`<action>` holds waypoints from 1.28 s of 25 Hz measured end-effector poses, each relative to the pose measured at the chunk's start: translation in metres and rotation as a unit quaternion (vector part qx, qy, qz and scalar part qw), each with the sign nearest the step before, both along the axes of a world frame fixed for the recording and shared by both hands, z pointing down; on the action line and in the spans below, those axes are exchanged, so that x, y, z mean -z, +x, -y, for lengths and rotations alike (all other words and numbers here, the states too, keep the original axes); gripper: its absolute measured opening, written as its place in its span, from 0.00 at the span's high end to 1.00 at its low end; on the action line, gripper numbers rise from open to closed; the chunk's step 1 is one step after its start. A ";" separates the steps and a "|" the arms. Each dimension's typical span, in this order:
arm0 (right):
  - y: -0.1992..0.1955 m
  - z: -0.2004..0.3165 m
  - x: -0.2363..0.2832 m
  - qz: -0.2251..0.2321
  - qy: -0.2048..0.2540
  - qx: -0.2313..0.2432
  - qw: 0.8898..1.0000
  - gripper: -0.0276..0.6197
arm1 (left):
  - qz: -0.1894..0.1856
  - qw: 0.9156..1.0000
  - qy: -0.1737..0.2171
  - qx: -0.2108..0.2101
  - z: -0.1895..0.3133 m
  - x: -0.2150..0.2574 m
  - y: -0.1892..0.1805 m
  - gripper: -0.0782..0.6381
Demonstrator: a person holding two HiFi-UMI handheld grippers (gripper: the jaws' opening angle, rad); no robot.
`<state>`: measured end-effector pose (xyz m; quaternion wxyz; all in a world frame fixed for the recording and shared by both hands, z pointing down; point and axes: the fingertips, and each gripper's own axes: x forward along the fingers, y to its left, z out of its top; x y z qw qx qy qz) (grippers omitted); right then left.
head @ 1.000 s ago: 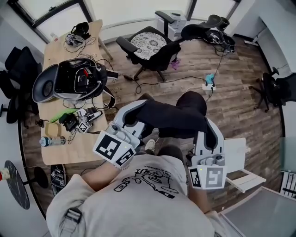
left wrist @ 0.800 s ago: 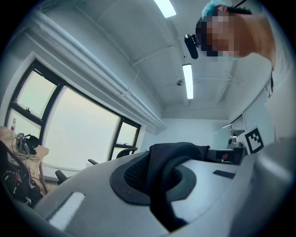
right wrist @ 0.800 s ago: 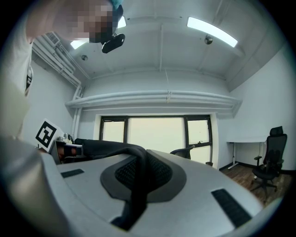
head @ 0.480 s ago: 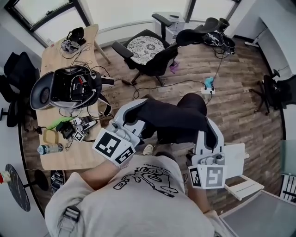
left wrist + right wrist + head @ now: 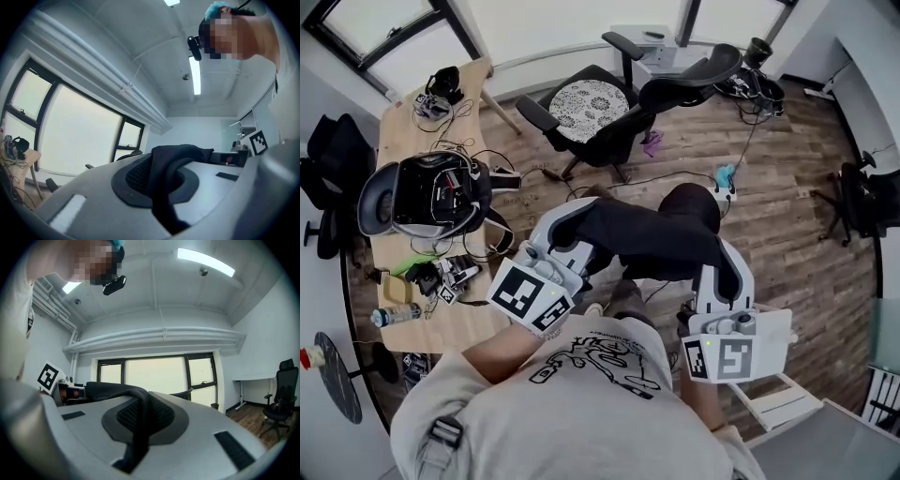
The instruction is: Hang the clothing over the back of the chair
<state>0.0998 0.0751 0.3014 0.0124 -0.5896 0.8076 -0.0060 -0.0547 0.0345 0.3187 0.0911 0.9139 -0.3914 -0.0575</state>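
Note:
A black garment (image 5: 652,234) hangs stretched between my two grippers in the head view. My left gripper (image 5: 565,236) is shut on its left end and my right gripper (image 5: 727,270) is shut on its right end. In the left gripper view a fold of the black cloth (image 5: 164,168) is pinched between the jaws of the left gripper (image 5: 161,183). The right gripper view shows a strip of the cloth (image 5: 140,413) clamped in the right gripper (image 5: 139,425). A black office chair (image 5: 609,103) with a patterned seat cushion stands ahead, its backrest (image 5: 689,77) turned towards the right.
A wooden table (image 5: 403,309) on the left carries an open black case (image 5: 427,187), a bottle (image 5: 394,314) and cables. A power strip (image 5: 724,178) with cords lies on the wood floor. A white stool (image 5: 773,394) stands at the lower right; more black chairs line both sides.
Both grippers have carried the garment forward across the floor towards the office chair. The table and white stool have slid back in the view. The grips look the same.

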 end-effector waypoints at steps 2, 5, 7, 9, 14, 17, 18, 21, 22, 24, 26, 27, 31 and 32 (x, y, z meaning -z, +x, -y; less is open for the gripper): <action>0.011 0.017 0.001 0.004 0.000 0.005 1.000 0.95 | 0.003 1.000 -0.001 0.004 0.016 0.000 0.011 0.87; 0.028 0.039 0.003 0.007 0.003 0.012 1.000 0.95 | 0.007 1.000 -0.003 0.010 0.036 0.002 0.027 0.87; 0.038 0.052 0.006 0.009 0.005 0.016 1.000 0.95 | 0.009 1.000 -0.002 0.015 0.049 0.005 0.037 0.87; 0.048 0.065 0.008 0.011 0.007 0.020 1.000 0.95 | 0.011 1.000 0.000 0.019 0.060 0.007 0.046 0.87; 0.073 0.092 0.009 0.011 0.006 0.025 1.000 0.95 | 0.013 1.000 -0.003 0.025 0.084 0.008 0.070 0.87; 0.083 0.105 0.008 0.012 0.007 0.029 0.999 0.95 | 0.012 1.000 -0.002 0.028 0.095 0.007 0.081 0.87; 0.086 0.108 0.008 0.013 0.007 0.030 0.999 0.95 | 0.012 0.999 -0.002 0.030 0.098 0.008 0.083 0.87; 0.092 0.117 0.008 0.013 0.007 0.034 0.999 0.95 | 0.013 0.999 -0.003 0.033 0.106 0.008 0.089 0.87; 0.093 0.120 0.008 0.013 0.006 0.036 0.999 0.95 | 0.013 0.999 -0.004 0.034 0.109 0.008 0.090 0.87; 0.093 0.126 0.008 0.013 0.007 0.038 0.999 0.95 | 0.013 0.999 -0.005 0.036 0.115 0.007 0.090 0.87; 0.092 0.133 0.007 0.012 0.007 0.039 0.999 0.95 | 0.012 0.999 -0.005 0.037 0.121 0.006 0.089 0.87; 0.091 0.136 0.007 0.011 0.007 0.039 0.999 0.95 | 0.011 0.999 -0.004 0.038 0.124 0.006 0.087 0.87; 0.083 0.152 0.008 0.005 0.006 0.042 0.999 0.95 | 0.008 0.999 -0.004 0.039 0.141 0.007 0.080 0.87; 0.080 0.156 0.009 0.004 0.007 0.042 0.999 0.95 | 0.007 0.999 -0.004 0.039 0.146 0.006 0.077 0.87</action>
